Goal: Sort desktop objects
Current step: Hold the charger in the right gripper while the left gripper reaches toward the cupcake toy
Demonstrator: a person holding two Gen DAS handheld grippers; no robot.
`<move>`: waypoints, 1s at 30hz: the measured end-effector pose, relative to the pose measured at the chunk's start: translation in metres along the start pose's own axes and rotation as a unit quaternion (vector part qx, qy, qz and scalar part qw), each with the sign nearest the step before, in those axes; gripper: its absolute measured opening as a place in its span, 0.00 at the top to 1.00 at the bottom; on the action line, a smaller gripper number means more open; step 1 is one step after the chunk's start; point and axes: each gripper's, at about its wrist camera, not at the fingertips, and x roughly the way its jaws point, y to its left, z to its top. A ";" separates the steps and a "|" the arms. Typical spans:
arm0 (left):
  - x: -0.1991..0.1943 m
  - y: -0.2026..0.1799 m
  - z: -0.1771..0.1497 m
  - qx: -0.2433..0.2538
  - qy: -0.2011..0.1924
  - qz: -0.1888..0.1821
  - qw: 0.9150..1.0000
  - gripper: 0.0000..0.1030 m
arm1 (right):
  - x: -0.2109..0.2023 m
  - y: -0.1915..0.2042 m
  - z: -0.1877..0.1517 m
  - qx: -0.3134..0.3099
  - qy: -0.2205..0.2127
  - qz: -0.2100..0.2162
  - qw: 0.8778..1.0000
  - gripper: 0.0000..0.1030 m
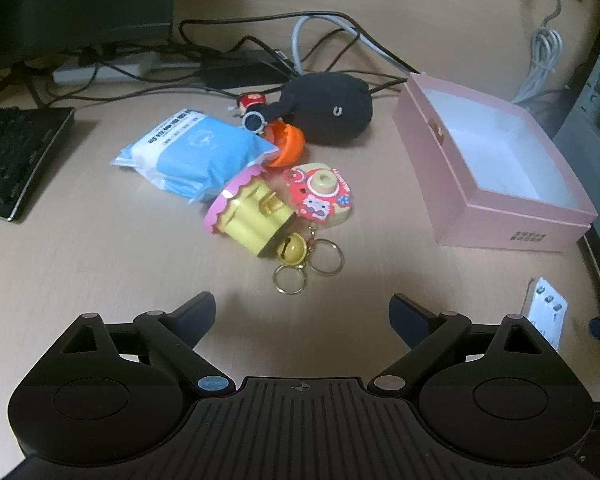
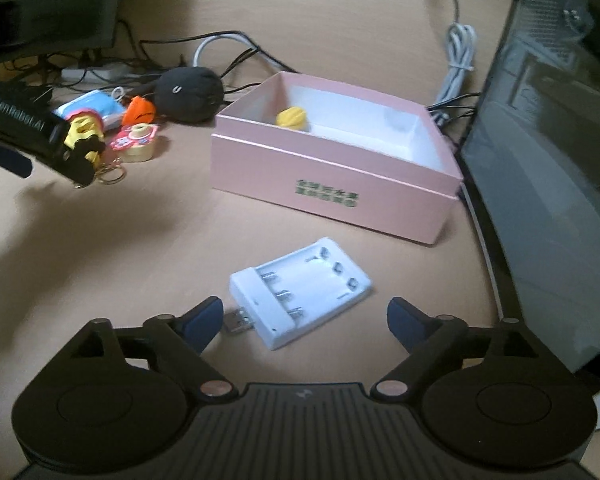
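1. Facing the clutter, we hold the left gripper above the table with its jaws spread wide and empty, aimed at the heap of small toys so one can be picked out.
2. The heap: a yellow toy with a pink rim, a red toy camera with key rings, a blue packet and a black plush, all touching or just beside one another.
3. We keep the right gripper low, jaws wide and holding nothing, straddling the white battery charger, probably our next pick.
4. The pink box stands open beside the heap as the collecting bin; a yellow piece already lies inside.
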 end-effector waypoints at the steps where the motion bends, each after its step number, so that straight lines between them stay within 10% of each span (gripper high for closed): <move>1: -0.001 0.001 -0.001 -0.002 -0.001 0.001 1.000 0.06 | -0.001 -0.001 -0.001 -0.001 0.001 0.000 1.000 0.06; 14: -0.019 0.036 -0.014 -0.037 -0.009 0.008 0.999 0.04 | 0.004 0.028 0.016 -0.008 0.011 0.095 0.995 0.05; 30: -0.020 0.017 -0.025 -0.008 -0.008 -0.027 1.000 0.03 | -0.013 0.005 -0.006 -0.025 0.068 0.095 0.993 0.19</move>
